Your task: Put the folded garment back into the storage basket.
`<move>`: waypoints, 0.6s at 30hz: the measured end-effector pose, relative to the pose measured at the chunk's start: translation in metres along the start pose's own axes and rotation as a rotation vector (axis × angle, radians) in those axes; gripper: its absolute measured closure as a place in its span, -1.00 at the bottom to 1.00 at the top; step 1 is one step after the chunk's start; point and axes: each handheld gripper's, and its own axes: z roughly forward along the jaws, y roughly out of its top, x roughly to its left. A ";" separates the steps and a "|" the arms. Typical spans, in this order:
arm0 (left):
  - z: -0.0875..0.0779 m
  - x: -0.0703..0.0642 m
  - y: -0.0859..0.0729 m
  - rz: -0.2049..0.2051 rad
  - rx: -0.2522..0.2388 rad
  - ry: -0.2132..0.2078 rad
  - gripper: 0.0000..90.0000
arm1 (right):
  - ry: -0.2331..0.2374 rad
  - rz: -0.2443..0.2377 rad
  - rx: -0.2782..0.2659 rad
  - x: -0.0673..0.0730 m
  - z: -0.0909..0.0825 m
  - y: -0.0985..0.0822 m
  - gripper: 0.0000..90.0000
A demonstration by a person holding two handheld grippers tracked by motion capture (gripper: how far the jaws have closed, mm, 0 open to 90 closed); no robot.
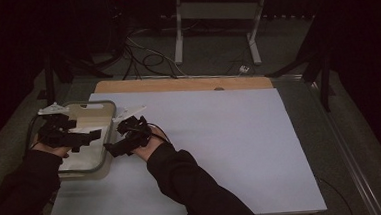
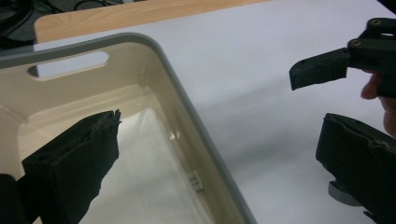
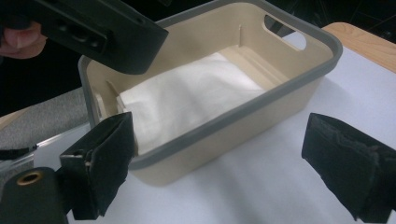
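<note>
Left tool (image 1: 96, 135) hangs over the beige plastic bin with a grey rim (image 1: 110, 123) at the left of the high view, jaws spread wide and holding nothing. Right tool (image 1: 112, 148) sits just beside the bin's near wall, jaws wide too, empty. Inside the bin lies a white folded cloth (image 3: 187, 98), covering its floor. Bin rests on the pale lavender surface (image 1: 220, 135).

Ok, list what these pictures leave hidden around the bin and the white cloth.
- High view: the cloth in the bin is dim and partly behind the left gripper.
- Left gripper view: the bin's near end is cut off by the frame.
- Right gripper view: the right gripper has a jaw covering the bin's near corner.
</note>
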 end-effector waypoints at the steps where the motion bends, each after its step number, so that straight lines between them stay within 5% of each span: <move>1: 0.000 -0.001 0.000 -0.001 -0.007 -0.004 -1.00 | 0.003 -0.003 0.000 -0.001 -0.002 -0.001 -0.79; 18: 0.007 -0.026 -0.002 0.087 -0.062 -0.131 -1.00 | 0.030 -0.061 0.009 -0.012 -0.029 -0.017 -0.79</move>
